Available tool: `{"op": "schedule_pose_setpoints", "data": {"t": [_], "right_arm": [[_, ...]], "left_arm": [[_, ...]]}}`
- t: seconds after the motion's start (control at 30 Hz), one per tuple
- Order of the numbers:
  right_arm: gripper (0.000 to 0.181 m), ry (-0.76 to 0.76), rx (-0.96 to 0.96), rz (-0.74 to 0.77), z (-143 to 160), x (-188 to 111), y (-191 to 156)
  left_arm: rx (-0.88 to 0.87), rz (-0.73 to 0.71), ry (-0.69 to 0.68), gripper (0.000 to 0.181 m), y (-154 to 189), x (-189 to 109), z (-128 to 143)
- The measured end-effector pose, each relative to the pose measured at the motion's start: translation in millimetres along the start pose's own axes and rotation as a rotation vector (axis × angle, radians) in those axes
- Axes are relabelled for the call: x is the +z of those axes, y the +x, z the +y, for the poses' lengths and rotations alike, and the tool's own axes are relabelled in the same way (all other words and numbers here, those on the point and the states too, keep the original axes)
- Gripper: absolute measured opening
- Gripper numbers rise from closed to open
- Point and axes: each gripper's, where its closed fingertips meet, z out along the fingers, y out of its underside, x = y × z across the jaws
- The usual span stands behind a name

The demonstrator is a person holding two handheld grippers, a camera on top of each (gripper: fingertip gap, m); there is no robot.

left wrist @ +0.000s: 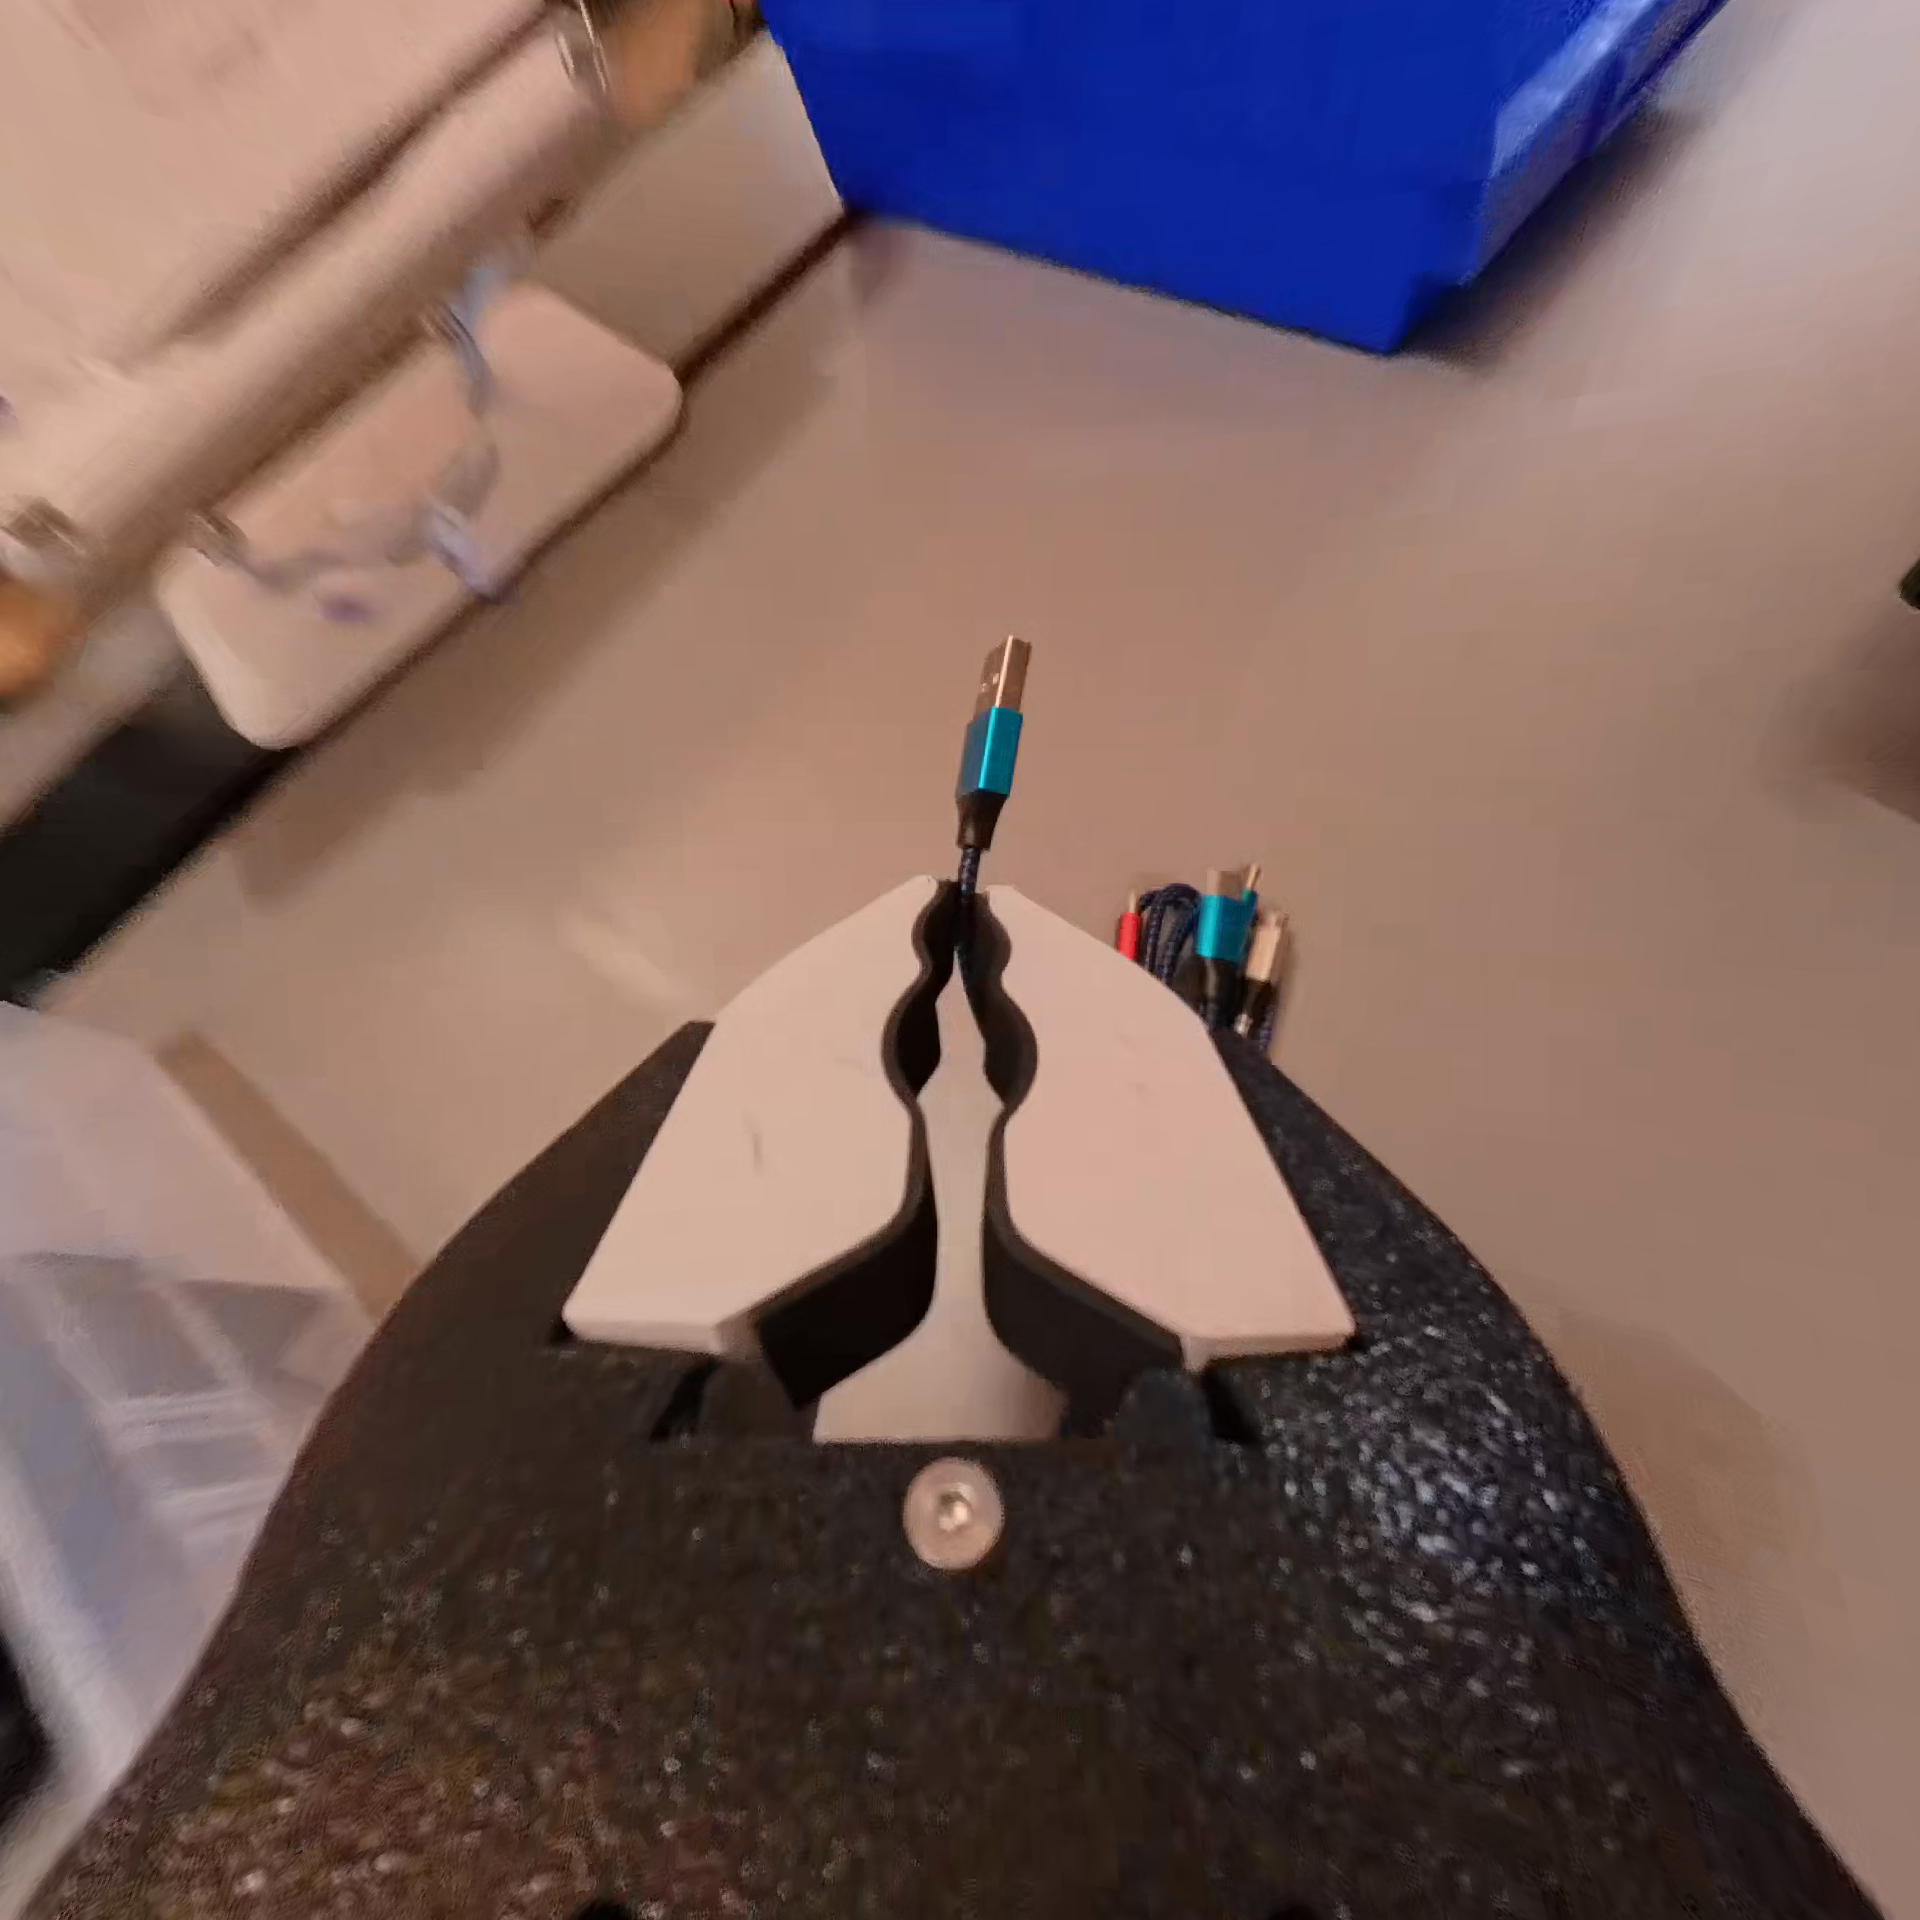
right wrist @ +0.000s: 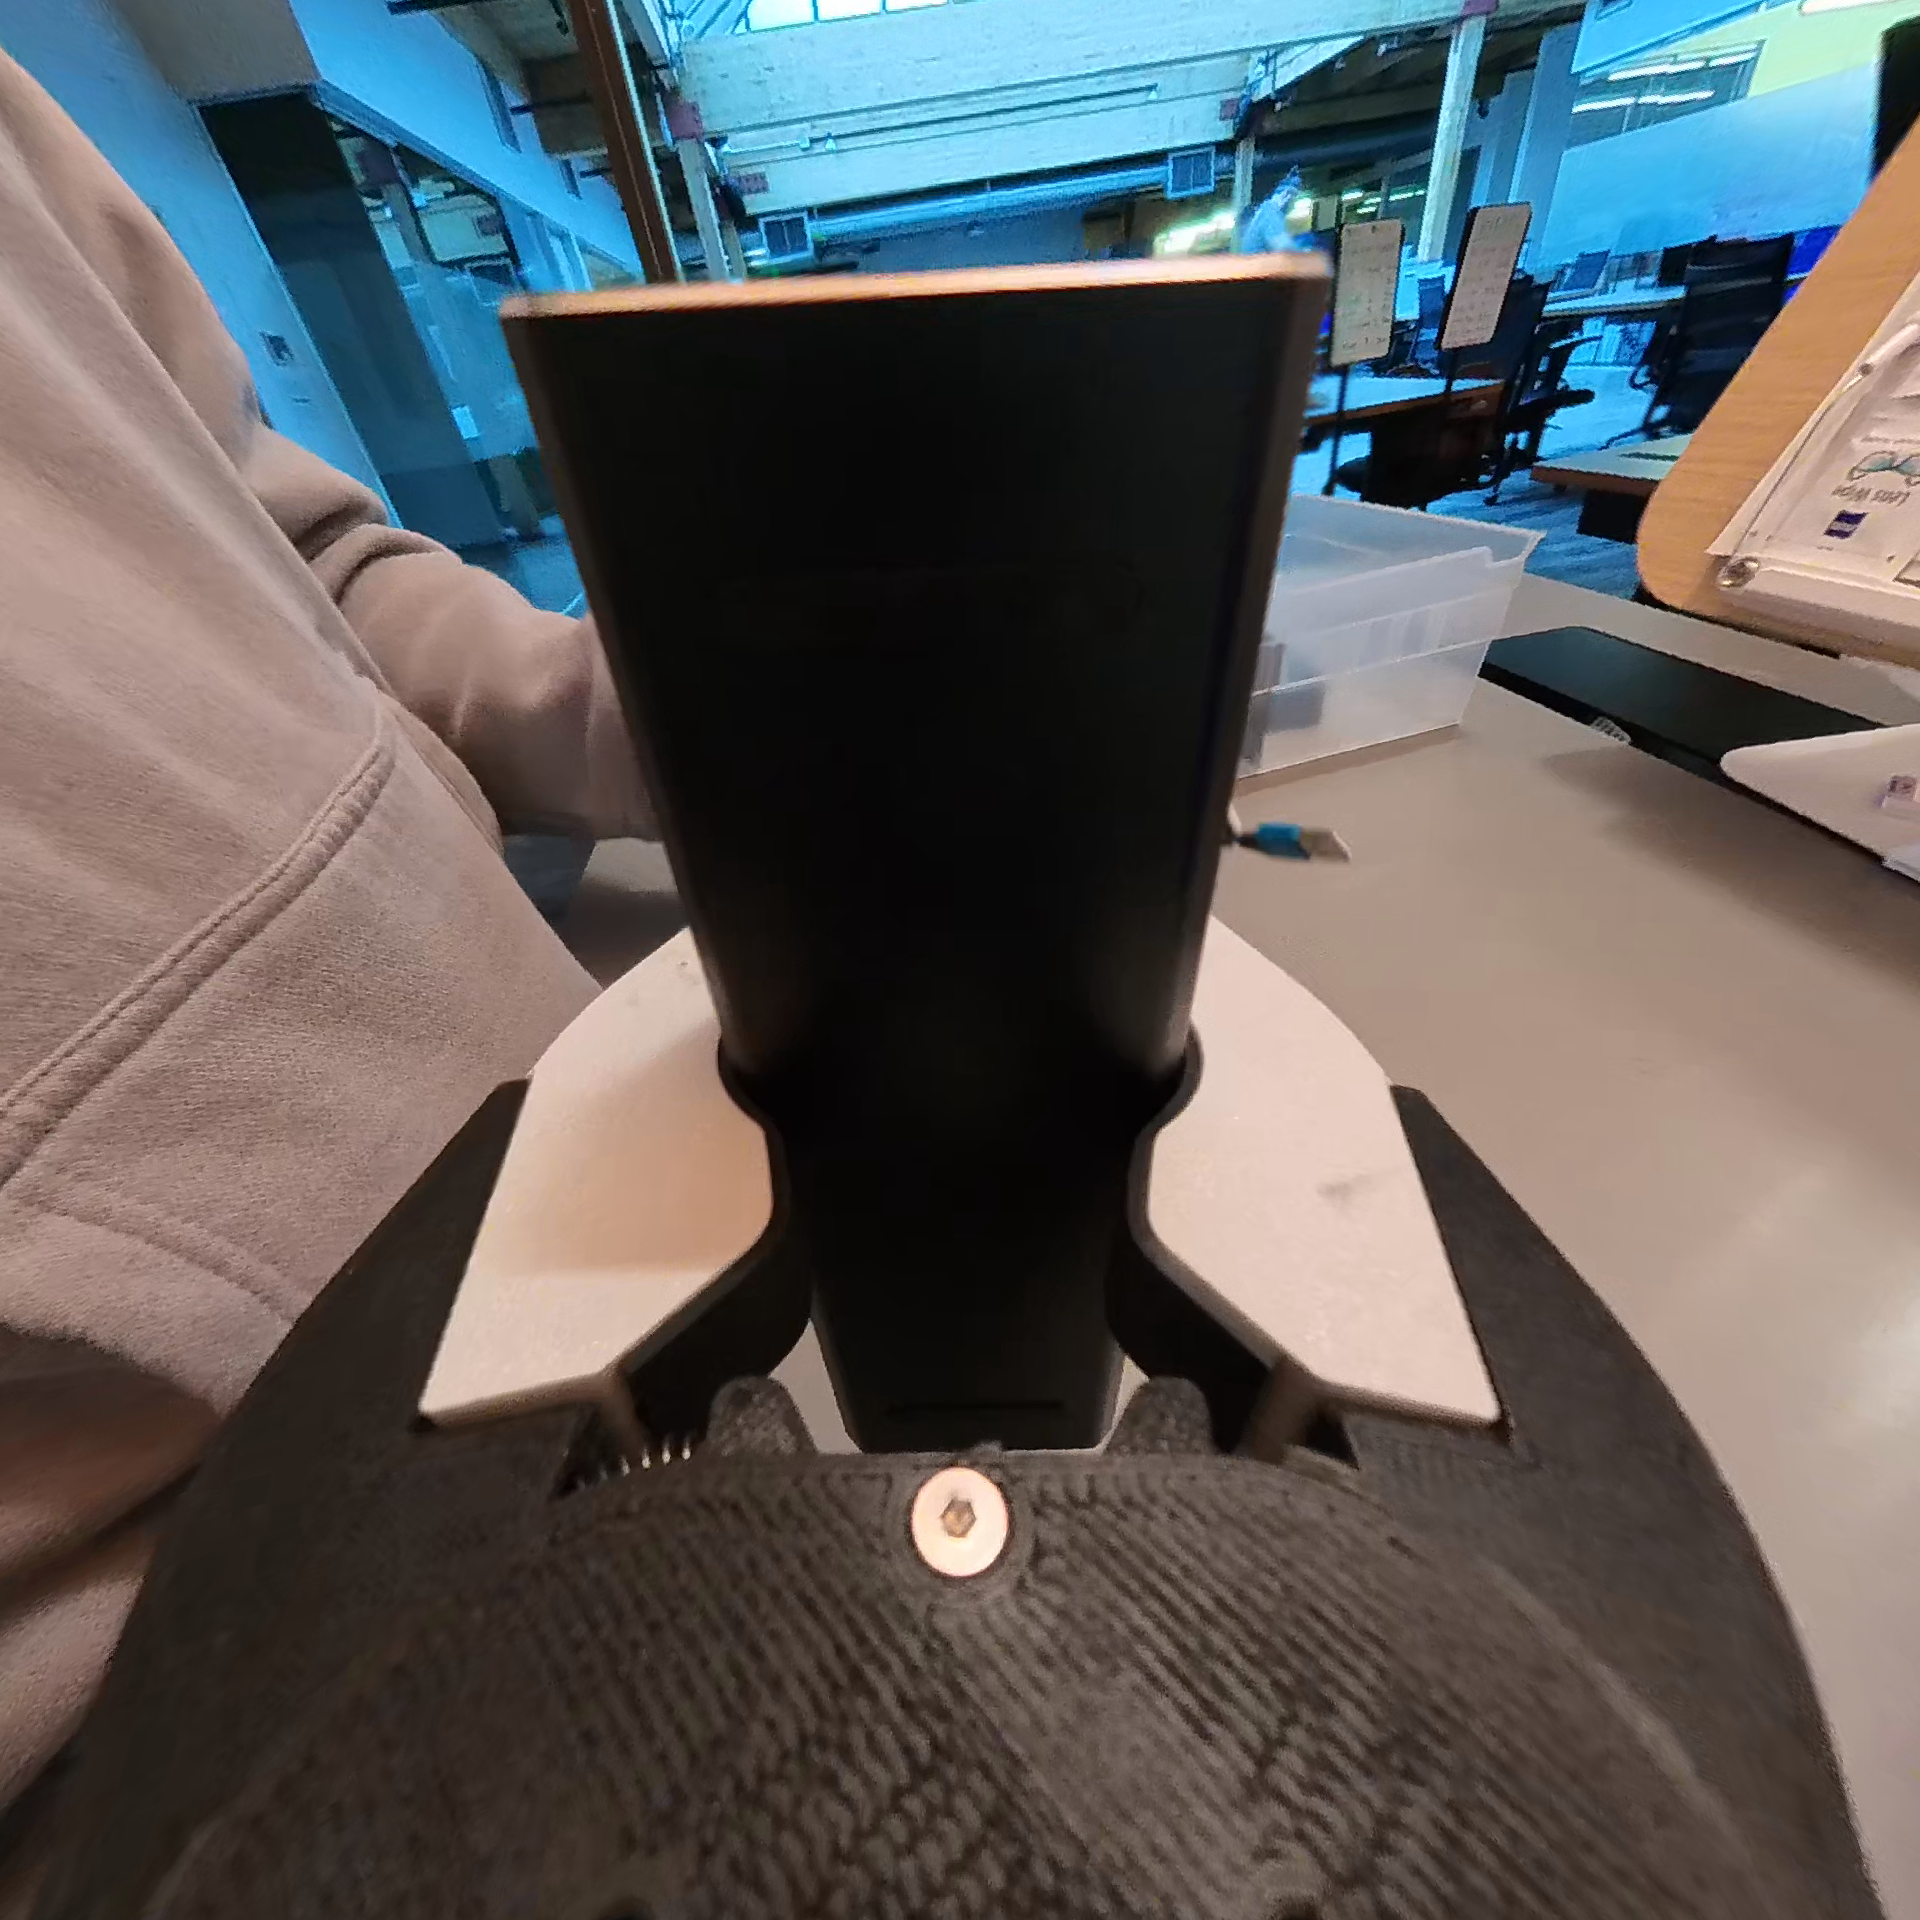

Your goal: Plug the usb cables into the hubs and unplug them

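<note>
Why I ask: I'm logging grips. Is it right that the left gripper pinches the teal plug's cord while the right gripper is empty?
The right gripper isn't empty: the right wrist view shows it clamped on a black hub. The left gripper does pinch the teal plug's cord.

Left gripper [left wrist: 964, 894] jaws tight on braided cable [left wrist: 971, 868], teal plug [left wrist: 992, 753] above grey table [left wrist: 1351, 675]

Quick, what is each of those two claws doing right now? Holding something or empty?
Left gripper: closed on a blue braided USB cable, just behind its teal plug.
Right gripper: closed around a black hub, holding it upright.
</note>
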Motion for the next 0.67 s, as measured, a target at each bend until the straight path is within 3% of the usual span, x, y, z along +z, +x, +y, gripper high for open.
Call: {"op": "schedule_pose_setpoints", "data": {"t": [0.03,0.2,0.33,0.67], "right_arm": [[0.073,0.007,0.000,0.014,-1,-1,2],[0.073,0.032,0.023,0.025,-4,-1,7],[0.073,0.073,0.050,0.014,-8,1,6],[0.073,0.124,0.054,0.005,-13,6,2]], "left_arm": [[0.062,-0.019,0.034,0.002,0,-7,-11],[0.486,-0.139,0.121,0.002,14,-36,-52],[0.771,-0.145,0.099,0.002,41,-43,-71],[0.959,-0.124,-0.009,0.003,81,-42,-90]]}}
